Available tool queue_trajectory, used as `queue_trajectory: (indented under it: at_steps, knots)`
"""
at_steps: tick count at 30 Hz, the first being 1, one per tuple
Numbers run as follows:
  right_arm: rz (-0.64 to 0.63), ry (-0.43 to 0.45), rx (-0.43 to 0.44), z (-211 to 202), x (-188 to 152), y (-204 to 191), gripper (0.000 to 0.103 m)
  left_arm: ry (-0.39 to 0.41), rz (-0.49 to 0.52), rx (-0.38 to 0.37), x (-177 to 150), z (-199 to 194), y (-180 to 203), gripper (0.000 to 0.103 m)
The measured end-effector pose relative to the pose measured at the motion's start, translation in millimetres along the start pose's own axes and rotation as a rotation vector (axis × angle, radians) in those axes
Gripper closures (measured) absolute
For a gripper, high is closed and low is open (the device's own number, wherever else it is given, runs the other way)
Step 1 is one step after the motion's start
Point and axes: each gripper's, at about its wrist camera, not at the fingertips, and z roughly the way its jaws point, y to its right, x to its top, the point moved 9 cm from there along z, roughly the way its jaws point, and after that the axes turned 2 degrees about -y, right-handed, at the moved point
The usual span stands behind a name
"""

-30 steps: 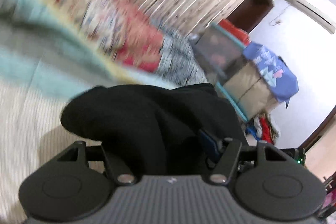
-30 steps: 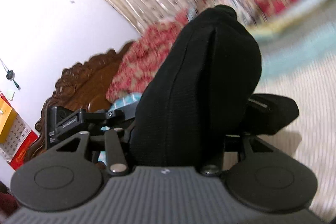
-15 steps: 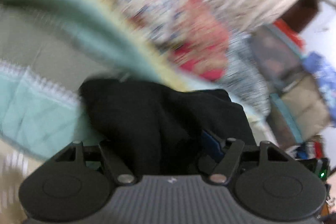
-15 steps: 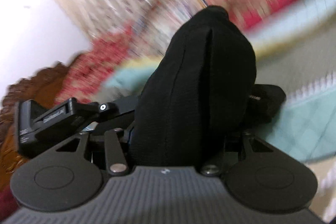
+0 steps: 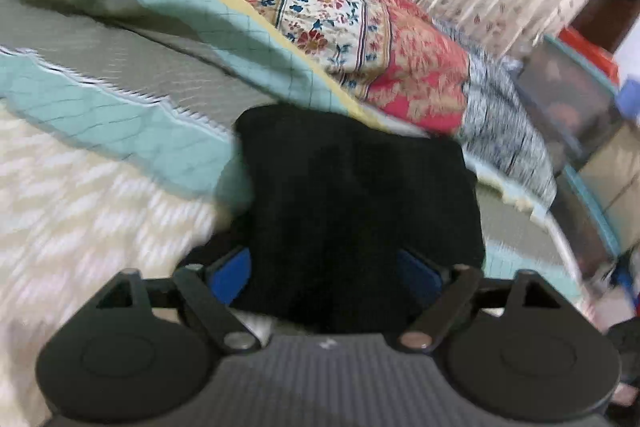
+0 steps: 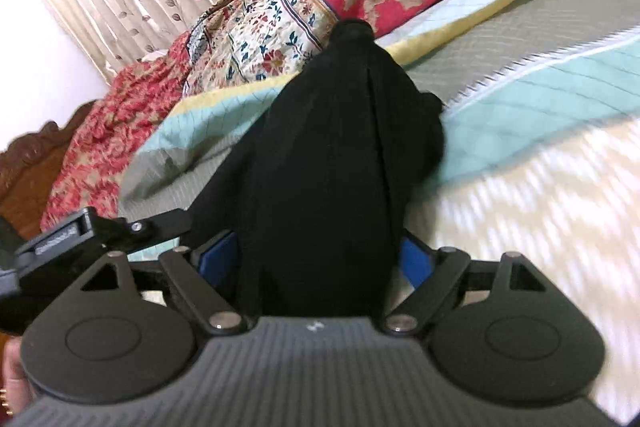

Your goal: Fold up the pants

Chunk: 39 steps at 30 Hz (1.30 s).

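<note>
you're at the set-down step — the black pants [image 5: 360, 211] sit mid-frame in both views, low over the bed [image 5: 80, 211]. left gripper [image 5: 326, 267] and right gripper [image 6: 316, 255] jaws are opening, cloth between them. next, back both out cleanly.

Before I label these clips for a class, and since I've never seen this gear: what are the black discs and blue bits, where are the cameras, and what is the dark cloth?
There is no robot here. A person holds a two-finger gripper in each hand, each with a fisheye camera looking forward along its fingers. The black discs and ribbed housing at the bottom are the gripper's own body.

In the left wrist view, the left gripper has blue pads on either side of the black pants.

In the right wrist view, the right gripper straddles the same pants.

Both sets of jaws are opening, cloth between them.

Underneath is a bed with a teal quilt and a floral blanket.
</note>
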Motion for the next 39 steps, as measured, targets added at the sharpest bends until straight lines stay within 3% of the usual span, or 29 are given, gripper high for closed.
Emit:
queue_trajectory:
  at_steps: [6, 10, 13, 16, 20, 32, 39]
  knots:
    - [-0.066, 0.090, -0.196, -56, -51, -22, 0.015, -0.007, 0.098, 0.140, -78, -73, 12, 0.012]
    - [-0.033, 0.131, -0.204, -89, -73, -34, 0.015, 0.030, 0.173, 0.205, -110, -119, 23, 0.012]
    - [0.059, 0.073, -0.196, -103, -85, -36, 0.015, 0.058, 0.196, 0.217, -124, -149, 33, 0.011]
    - [0.021, 0.030, -0.207, -108, -95, -50, 0.014, 0.042, 0.197, 0.182, -138, -173, 43, 0.000]
    - [-0.014, 0.009, -0.268, -126, -118, -57, 0.008, 0.061, 0.258, 0.253, -155, -199, 50, 0.000]
    - [-0.041, 0.014, -0.288, -170, -185, -62, 0.006, -0.019, 0.279, 0.389, -210, -221, 40, 0.000]
    - [-0.052, 0.021, -0.288, -170, -190, -69, 0.006, -0.002, 0.288, 0.408, -211, -227, 42, 0.000]
